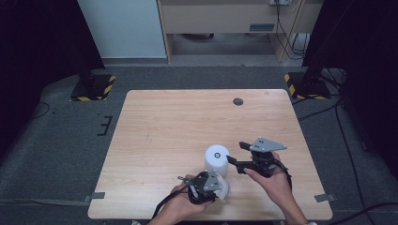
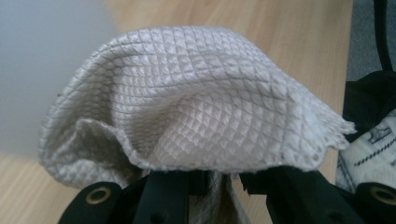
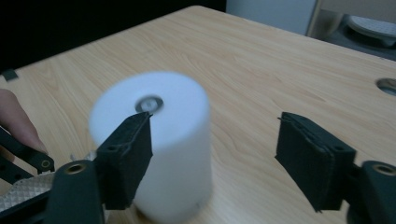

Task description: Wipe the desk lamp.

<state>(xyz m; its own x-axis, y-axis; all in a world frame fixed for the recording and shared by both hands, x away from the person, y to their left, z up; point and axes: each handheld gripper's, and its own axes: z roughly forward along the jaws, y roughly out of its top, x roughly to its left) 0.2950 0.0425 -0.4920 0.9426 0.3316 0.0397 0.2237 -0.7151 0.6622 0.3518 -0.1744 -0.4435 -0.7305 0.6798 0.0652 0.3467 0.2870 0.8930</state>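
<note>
Landmark: the white roll (image 1: 217, 159), standing upright on the table (image 1: 164, 126) near the person's edge. Nearer that edge and just left of the roll, the left gripper (image 1: 217, 186) is clenched on a quilted white sheet (image 2: 196, 102), which judging by its free edges is already detached. Right of the roll, the right gripper (image 1: 236, 153) is released, its jaws spread beside the roll without gripping it; grasping the roll appears to remain.

High overhead; two close views, shared table (image 1: 187, 122)
</note>
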